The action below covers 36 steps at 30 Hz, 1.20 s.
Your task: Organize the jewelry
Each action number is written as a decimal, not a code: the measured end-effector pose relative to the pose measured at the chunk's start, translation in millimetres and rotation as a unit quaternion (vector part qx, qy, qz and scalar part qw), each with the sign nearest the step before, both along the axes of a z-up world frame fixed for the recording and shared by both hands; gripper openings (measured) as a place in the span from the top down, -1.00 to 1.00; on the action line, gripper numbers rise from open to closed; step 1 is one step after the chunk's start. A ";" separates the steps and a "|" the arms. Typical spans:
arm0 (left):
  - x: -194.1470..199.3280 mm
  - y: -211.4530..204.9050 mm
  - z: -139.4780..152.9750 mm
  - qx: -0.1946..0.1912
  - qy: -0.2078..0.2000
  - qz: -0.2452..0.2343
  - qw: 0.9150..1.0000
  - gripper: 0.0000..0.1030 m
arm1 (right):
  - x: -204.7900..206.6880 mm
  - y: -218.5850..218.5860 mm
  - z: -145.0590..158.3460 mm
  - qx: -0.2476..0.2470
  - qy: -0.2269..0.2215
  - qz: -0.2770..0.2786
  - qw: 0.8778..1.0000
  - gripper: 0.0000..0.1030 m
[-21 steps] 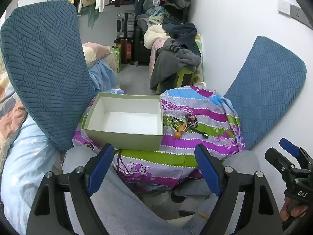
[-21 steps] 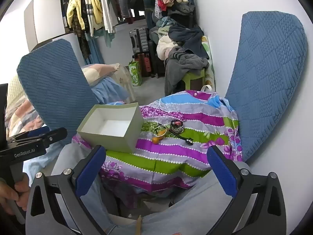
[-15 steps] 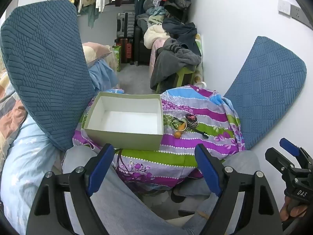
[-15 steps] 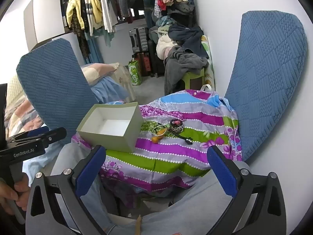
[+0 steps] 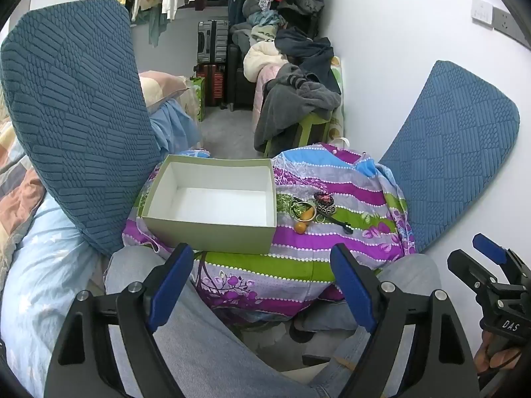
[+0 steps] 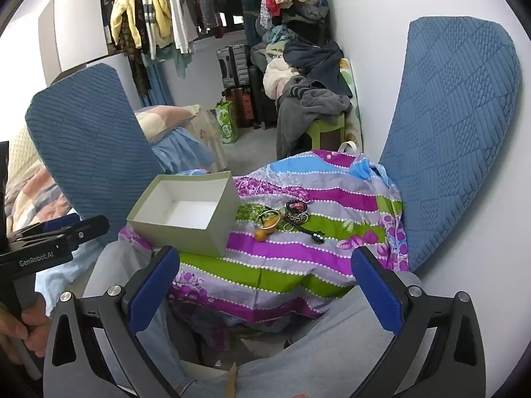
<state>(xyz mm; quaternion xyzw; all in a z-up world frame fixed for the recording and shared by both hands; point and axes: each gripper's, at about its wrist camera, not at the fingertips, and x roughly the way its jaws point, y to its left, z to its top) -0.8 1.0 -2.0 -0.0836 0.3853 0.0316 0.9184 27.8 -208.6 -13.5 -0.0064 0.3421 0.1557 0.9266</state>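
Ahead of my left gripper, whose jaws stand wide apart with nothing between them, a box sits with its top off on a striped cloth, its white inside bare. The box lies beyond the left jaw; its near wall is just past my fingertips. The jewelry lies beyond the right jaw, just beside the box's right wall: a bangle, an orange bead piece, a dark patterned band with a red-and-black piece touching it behind, and a black stick-shaped piece pointing right.

My right gripper also has its jaws spread, holding nothing. From its view the jewelry sits ahead, between the jaws and well apart from them, with the box beyond the left jaw. Nothing lies between either gripper and the jewelry but open cloth.

Two blue cushions flank the cloth: one leans in on the left, touching or almost touching the box's left side; the other stands against the wall on the right. My knees in grey jeans fill the space under both grippers. Further ahead, a green stool heaped with clothes, suitcases and a rail of hanging garments. A bed with light-blue bedding runs along the left.
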 end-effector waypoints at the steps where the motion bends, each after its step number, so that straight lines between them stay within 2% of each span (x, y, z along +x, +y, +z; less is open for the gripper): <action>1: -0.1 -0.2 -0.1 0.000 0.000 0.000 1.000 -0.65 | -0.7 -0.7 -0.5 0.000 0.000 0.001 1.000 -1.00; 36: -2.9 2.4 -8.1 -0.005 0.006 0.008 1.000 -0.65 | 0.9 3.0 -10.1 -0.004 0.012 -0.001 1.000 -1.00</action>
